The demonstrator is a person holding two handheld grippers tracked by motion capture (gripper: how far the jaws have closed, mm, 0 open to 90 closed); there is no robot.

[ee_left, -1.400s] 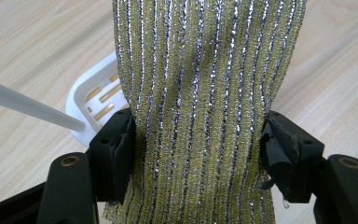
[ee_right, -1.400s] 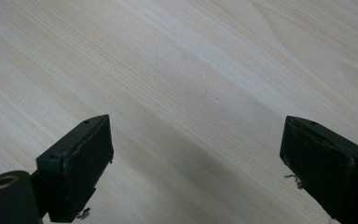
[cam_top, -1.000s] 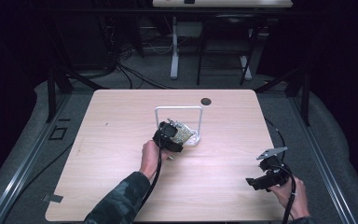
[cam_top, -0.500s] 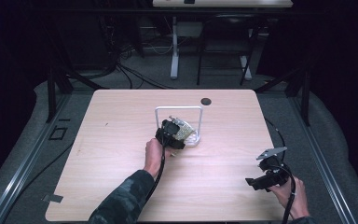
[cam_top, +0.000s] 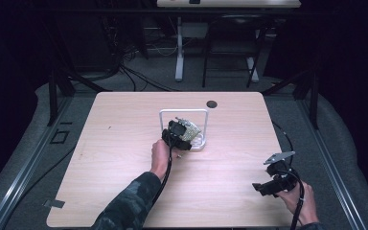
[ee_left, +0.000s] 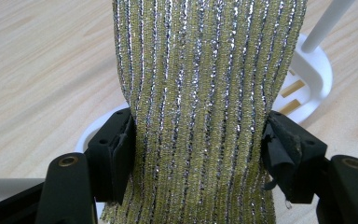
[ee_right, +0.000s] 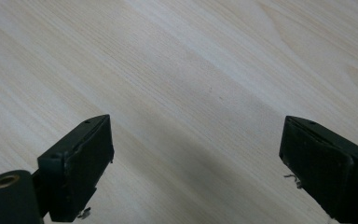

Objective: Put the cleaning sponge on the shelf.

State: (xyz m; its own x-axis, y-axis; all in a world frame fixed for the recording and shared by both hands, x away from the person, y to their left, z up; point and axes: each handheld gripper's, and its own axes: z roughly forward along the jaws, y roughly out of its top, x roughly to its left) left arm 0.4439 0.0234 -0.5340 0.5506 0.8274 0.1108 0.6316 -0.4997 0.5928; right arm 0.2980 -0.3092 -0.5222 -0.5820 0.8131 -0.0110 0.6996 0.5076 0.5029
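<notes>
High view: a pale wood-grain table (cam_top: 124, 182) is seen from above, with a white rack (cam_top: 197, 142) just past its middle, made of a thin wire arch on a round base.
Cloth: a ribbed knit band (ee_left: 200, 102) in gold with glittering silver and dark lines is seen; in the high view it is a small speckled patch (cam_top: 189, 131) at the rack, at 1 o'clock from the left hand.
Rack base: a smooth white plastic disc with slots is shown in the left gripper view (ee_left: 310, 79), at 2 o'clock of the cloth, with a white rod rising from it.
Left gripper: it (cam_top: 178, 135) is held over the rack base; in its own view (ee_left: 200, 154) the black jaws are pressed against both edges of the cloth, which is bowed between them. The jaws have just been opening slightly, with the cloth between them and the grip kept.
Right gripper: it (cam_top: 272, 184) is held at the table's near right corner, at 4 o'clock from the rack, well apart from it; in its own view (ee_right: 196, 168) the jaws are spread wide over bare wood, with nothing gripped.
Pads: worn, frayed black rubber is seen on the jaw faces in both gripper views.
Seen from above alone: a dark round hole (cam_top: 212, 103) at the table's far edge, the dark floor and cables behind.
</notes>
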